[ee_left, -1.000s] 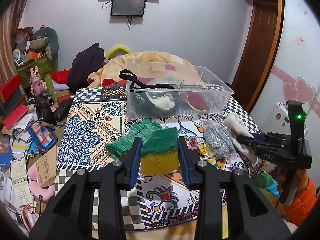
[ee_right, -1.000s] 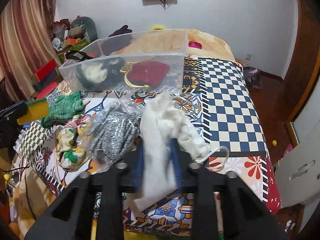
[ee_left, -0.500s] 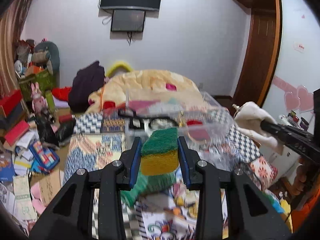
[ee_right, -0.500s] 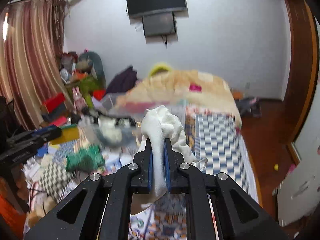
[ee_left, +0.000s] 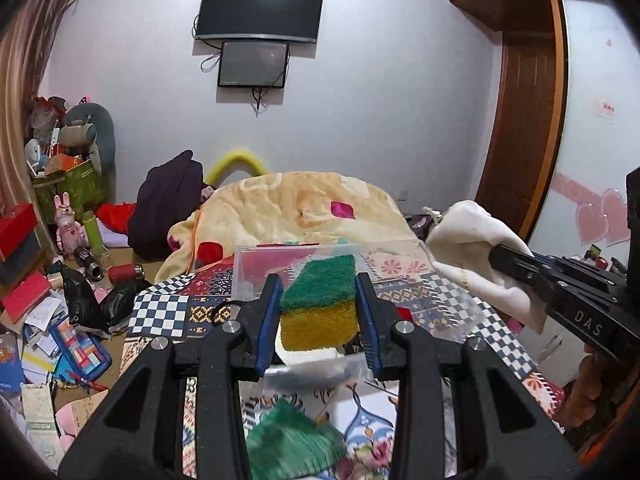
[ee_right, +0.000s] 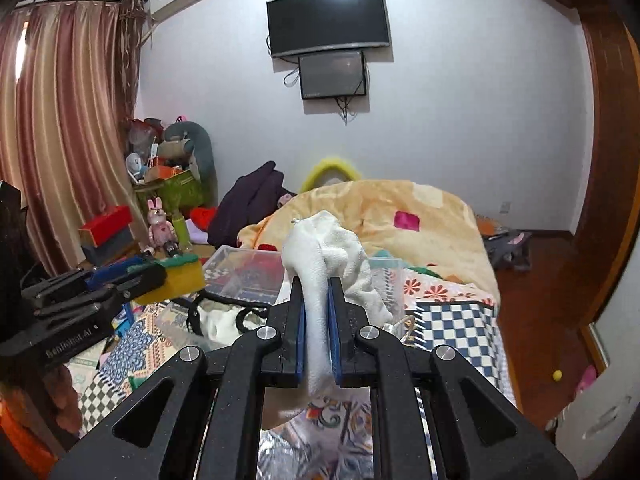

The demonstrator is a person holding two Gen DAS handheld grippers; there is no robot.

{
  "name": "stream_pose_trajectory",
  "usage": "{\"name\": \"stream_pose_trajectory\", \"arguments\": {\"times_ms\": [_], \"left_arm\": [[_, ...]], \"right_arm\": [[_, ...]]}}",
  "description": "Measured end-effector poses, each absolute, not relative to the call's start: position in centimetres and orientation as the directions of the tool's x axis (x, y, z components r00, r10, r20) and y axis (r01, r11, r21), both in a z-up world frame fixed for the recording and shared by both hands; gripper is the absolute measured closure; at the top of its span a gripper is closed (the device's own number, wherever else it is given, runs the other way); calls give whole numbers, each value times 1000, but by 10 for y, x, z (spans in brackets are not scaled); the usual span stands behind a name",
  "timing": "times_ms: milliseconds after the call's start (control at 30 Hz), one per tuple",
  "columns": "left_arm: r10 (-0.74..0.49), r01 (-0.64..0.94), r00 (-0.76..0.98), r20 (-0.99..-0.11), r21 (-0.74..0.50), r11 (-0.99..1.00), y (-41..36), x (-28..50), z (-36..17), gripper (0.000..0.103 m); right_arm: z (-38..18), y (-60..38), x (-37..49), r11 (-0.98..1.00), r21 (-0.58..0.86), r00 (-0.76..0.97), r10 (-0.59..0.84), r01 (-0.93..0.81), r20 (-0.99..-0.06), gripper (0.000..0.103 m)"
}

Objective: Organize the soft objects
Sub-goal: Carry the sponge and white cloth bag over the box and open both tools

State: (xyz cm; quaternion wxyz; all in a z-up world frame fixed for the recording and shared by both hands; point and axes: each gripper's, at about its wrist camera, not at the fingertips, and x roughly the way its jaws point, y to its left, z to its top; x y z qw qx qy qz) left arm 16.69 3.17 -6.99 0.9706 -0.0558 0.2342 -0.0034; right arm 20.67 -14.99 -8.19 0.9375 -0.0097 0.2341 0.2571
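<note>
My left gripper (ee_left: pixel 319 312) is shut on a green and yellow sponge (ee_left: pixel 318 304) and holds it in the air above the near side of a clear plastic bin (ee_left: pixel 296 258). My right gripper (ee_right: pixel 317 320) is shut on a white cloth pouch (ee_right: pixel 328 248) and holds it above the bin (ee_right: pixel 244 272). The pouch (ee_left: pixel 476 256) and the right gripper (ee_left: pixel 520 270) show at the right of the left wrist view. The sponge (ee_right: pixel 182 276) and left gripper (ee_right: pixel 136 278) show at the left of the right wrist view. A green glove (ee_left: pixel 292 444) lies on the patterned cloth below.
The bin holds a black-strapped item (ee_right: pixel 224 312) and white and red things. A patterned cloth (ee_left: pixel 160 316) covers the table. A bed with a yellow blanket (ee_left: pixel 288 208) lies behind. Clutter (ee_left: pixel 48 320) covers the floor at left. A silver mesh bag (ee_right: pixel 320 456) lies below the right gripper.
Both grippers have risen from the table with the sponge and the pouch and moved forward over the bin. The table items have dropped low in both views.
</note>
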Motion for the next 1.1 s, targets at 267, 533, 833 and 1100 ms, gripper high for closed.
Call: {"name": "stream_pose_trajectory", "arguments": {"times_ms": [267, 533, 833, 1100], "left_arm": [[-1, -49, 851, -526, -80, 996, 30, 215, -97, 68], [12, -45, 804, -595, -40, 998, 29, 241, -122, 68], [-5, -35, 768, -641, -49, 998, 28, 243, -132, 60], [-43, -36, 777, -628, -113, 993, 38, 227, -120, 42]], "right_arm": [[-98, -117, 237, 851, 114, 697, 490, -513, -523, 94], [-121, -88, 253, 841, 96, 634, 471, -532, -613, 94], [-136, -92, 256, 842, 103, 589, 453, -530, -669, 93], [-120, -109, 247, 843, 103, 613, 462, -527, -641, 64]]}}
